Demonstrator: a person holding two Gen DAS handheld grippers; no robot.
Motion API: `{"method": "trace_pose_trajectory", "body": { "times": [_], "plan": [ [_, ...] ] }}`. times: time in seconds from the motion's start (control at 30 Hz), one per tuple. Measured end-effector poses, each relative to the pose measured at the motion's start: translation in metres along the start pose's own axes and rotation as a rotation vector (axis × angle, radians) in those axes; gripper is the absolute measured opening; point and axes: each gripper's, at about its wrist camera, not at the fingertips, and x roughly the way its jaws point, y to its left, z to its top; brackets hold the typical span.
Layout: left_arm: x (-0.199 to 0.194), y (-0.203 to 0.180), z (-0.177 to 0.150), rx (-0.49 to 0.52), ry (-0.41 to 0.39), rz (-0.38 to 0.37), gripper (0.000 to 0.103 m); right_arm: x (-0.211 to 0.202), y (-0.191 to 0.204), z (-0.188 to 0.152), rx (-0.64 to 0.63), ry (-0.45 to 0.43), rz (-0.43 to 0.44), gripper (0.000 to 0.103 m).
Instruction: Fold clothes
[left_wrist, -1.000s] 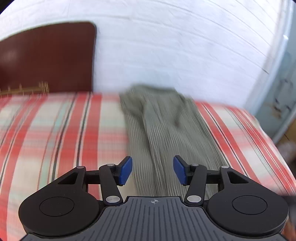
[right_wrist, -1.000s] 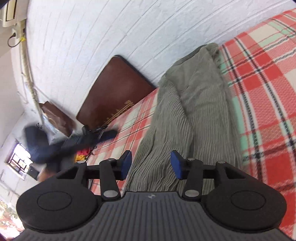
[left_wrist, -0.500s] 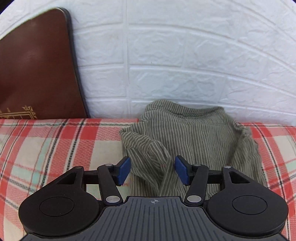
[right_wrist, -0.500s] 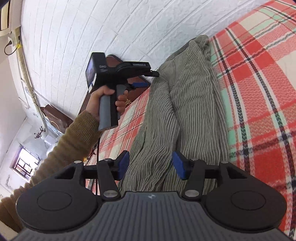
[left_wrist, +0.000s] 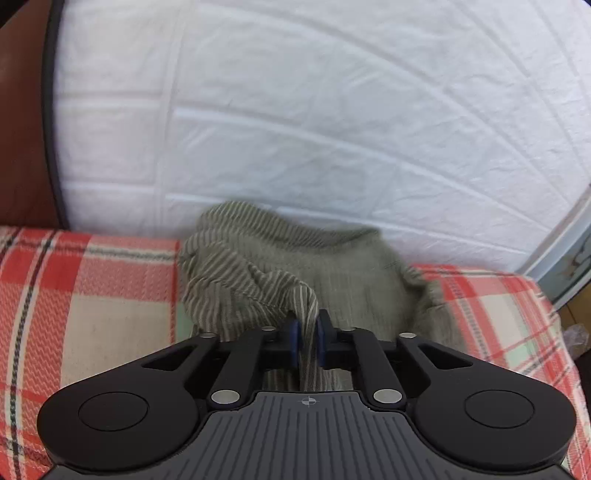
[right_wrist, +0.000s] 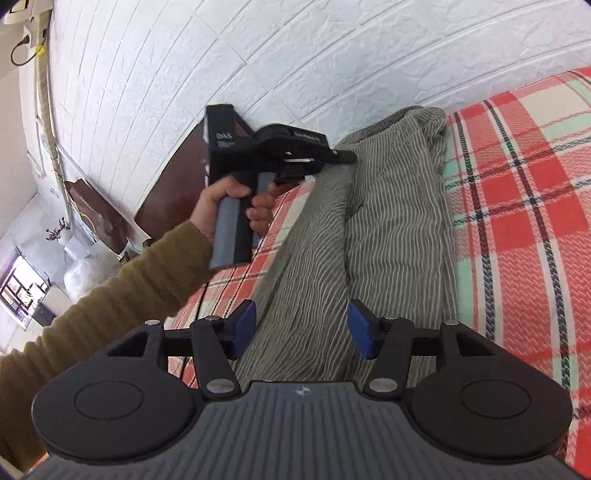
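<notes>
Fabric fills your left wrist view: your left tool pinches a raised fold of the striped garment against the white wall. From your right wrist, the right tool gapes wide above the garment stretched along the plaid bed.

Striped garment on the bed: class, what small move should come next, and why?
Probably close the right hand-held gripper on the striped garment. It is open above the near cloth, while the left hand-held gripper already pinches a fold at the far end, so both ends could then lift.
</notes>
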Motion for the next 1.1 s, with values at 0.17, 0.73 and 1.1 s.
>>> {"method": "trace_pose_trajectory", "body": {
  "times": [0.17,0.73,1.1],
  "plan": [
    [-0.014,0.027,0.006,-0.14,-0.045,-0.054,0.052,0.005,0.003,0.004,-0.013,0.004,-0.004,0.061],
    [-0.004,-0.004,0.0,0.049,0.034,-0.089,0.052,0.004,0.0,0.003,0.025,0.006,-0.027,0.062],
    [-0.051,0.013,-0.003,-0.002,-0.058,-0.069,0.067,-0.008,-0.001,0.001,0.006,-0.003,-0.049,0.062]
  ]
}}
